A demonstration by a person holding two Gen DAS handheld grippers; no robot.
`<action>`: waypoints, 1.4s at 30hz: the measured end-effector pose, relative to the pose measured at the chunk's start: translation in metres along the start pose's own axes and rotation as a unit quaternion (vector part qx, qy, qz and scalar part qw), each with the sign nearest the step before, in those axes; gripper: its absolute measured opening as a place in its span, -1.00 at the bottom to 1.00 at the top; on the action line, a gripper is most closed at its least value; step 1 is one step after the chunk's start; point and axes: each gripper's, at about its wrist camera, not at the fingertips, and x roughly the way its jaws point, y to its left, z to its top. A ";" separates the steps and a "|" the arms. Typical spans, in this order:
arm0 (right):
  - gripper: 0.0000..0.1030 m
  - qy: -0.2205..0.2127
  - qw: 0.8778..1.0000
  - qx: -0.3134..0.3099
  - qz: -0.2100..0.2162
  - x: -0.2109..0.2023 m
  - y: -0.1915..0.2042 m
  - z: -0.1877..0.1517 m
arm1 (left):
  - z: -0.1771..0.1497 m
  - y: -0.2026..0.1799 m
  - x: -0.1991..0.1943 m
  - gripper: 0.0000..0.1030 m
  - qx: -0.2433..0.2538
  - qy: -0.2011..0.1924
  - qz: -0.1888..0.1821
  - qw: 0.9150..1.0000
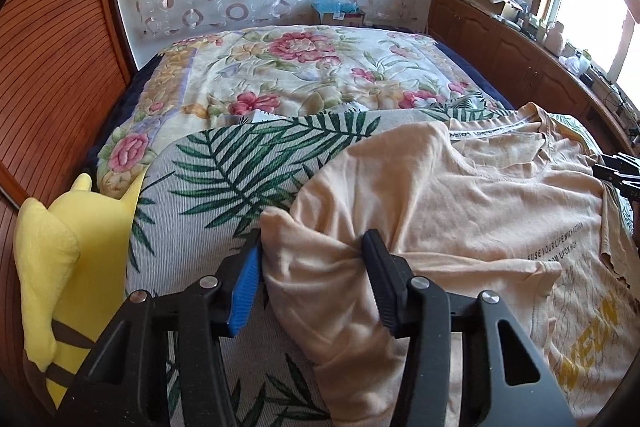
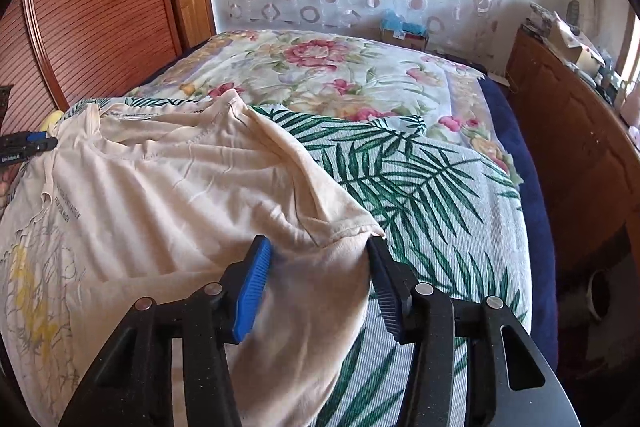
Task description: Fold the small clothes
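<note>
I'm working on the bed [image 1: 304,75], on the palm-leaf sheet [image 1: 248,171] spread over the floral quilt [image 2: 336,75]. The peach T-shirt [image 1: 472,187] lies across that sheet with its collar [image 1: 532,131] towards the far side and its printed front up, yellow lettering [image 1: 600,319] near me. A yellow plush toy [image 1: 68,259] sits off the sheet's left edge.

As I judge it, the step in hand is gathering both sides of the shirt to fold them inward. To do it well I should catch both layers cleanly, lift the two sides together and level, carry them towards the middle without dragging the sheet, and lay the edges straight so the sleeve doesn't bunch underneath.

My left gripper [image 1: 312,251] stands about half open, with a bunched fold of the shirt's left side filling the gap; the black finger [image 1: 380,279] dents the cloth and the blue pad [image 1: 246,287] lies against it, so I read it as pinching the fabric.

My right gripper [image 2: 320,255] is likewise half open around the shirt's right sleeve [image 2: 344,223]; the cloth touches both pads, though I can't be sure how firm that hold is.
</note>
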 end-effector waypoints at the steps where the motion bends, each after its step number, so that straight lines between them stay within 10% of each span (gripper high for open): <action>1: -0.06 0.000 1.000 -0.002 -0.001 0.001 0.000 0.001 | 0.003 0.001 0.003 0.00 0.004 -0.001 0.002 1.000; 4: -0.68 0.000 1.000 0.000 0.001 0.003 -0.003 0.003 | 0.008 0.003 0.005 -0.02 -0.001 0.001 -0.007 1.000; 7: -0.89 0.002 0.999 0.016 0.027 0.002 -0.007 0.003 | 0.010 0.000 0.004 -0.73 -0.009 0.010 -0.032 0.999; 21: -0.91 -0.100 0.993 0.010 0.065 -0.094 0.028 -0.030 | -0.025 -0.054 -0.120 -0.80 0.012 -0.092 -0.050 0.994; 42: -0.91 -0.101 0.993 0.015 0.062 -0.211 0.047 -0.172 | -0.170 -0.054 -0.235 -0.80 0.001 -0.121 -0.041 0.992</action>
